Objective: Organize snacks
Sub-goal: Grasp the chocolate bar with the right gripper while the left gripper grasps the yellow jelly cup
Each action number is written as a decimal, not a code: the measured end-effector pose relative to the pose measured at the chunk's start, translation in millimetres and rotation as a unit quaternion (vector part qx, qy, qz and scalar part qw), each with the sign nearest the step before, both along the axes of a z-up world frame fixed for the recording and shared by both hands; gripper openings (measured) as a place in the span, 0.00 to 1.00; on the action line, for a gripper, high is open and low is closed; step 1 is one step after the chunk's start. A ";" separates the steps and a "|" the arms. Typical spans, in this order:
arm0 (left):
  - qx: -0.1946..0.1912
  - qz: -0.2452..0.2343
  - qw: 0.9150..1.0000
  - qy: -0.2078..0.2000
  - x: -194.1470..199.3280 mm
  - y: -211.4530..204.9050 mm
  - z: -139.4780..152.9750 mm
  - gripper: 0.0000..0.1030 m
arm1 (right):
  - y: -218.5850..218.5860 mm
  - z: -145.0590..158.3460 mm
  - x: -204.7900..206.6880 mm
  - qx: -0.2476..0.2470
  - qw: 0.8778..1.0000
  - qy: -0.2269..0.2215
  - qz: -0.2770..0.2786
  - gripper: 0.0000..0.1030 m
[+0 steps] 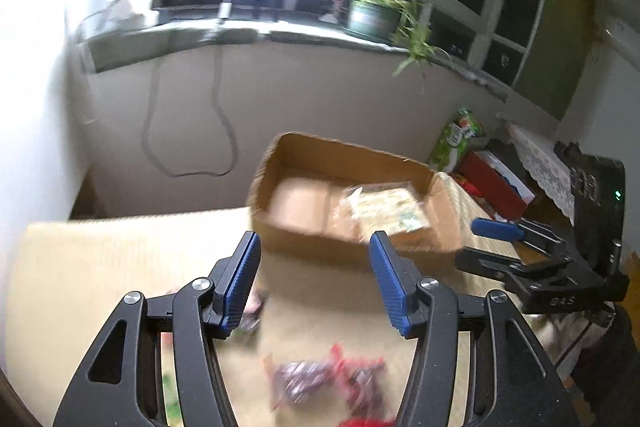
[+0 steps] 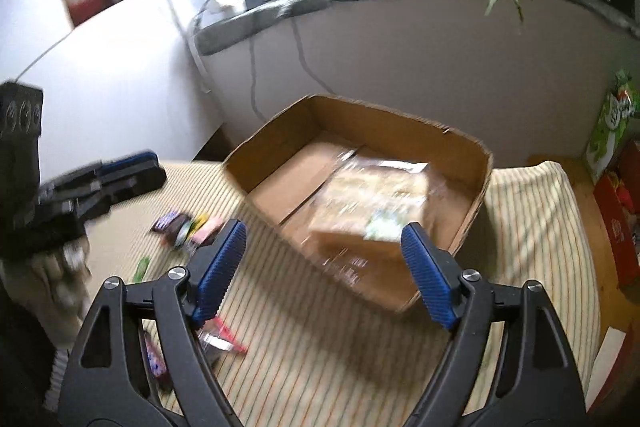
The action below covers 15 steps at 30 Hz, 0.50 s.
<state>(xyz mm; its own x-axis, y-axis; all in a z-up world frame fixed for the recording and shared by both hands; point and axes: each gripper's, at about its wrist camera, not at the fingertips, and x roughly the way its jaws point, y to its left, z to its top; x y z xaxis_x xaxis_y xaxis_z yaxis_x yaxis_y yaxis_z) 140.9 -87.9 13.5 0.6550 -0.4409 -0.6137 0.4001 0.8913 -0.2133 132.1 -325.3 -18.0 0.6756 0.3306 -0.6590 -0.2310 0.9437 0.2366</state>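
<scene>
Both your left gripper [image 1: 316,281] and right gripper [image 2: 324,269] gape empty; one packet [image 2: 376,203] lies boxed in the cardboard box [image 2: 472,151]. Next, fetch red snacks [image 1: 328,383] at six o'clock.

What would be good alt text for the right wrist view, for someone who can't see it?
The open right gripper points down at a cardboard box on a striped cloth, with a clear snack bag lying inside the box. Small snack packets lie scattered on the cloth to the left, near the left gripper. The picture is motion-blurred.
</scene>
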 end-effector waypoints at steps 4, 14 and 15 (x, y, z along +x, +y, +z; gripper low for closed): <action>0.009 0.039 0.999 -0.002 -27.7 41.9 -3.1 0.54 | 28.7 4.3 -29.6 0.002 0.999 -0.004 0.051 0.80; 0.014 0.111 0.992 0.055 -80.9 112.0 -53.1 0.53 | 122.0 -17.9 -83.5 -0.057 0.980 0.005 0.191 0.80; 0.010 0.113 0.991 0.064 -83.2 114.0 -60.2 0.52 | 131.5 -23.3 -86.3 -0.064 0.977 0.010 0.206 0.80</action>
<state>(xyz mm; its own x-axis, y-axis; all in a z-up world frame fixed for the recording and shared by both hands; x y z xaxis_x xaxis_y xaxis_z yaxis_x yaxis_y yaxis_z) 57.7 26.1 -46.7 0.6518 -0.2792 -0.7051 0.1605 0.9595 -0.2316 45.9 -193.8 -41.3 0.4901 0.4851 -0.7242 -0.5931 0.7944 0.1307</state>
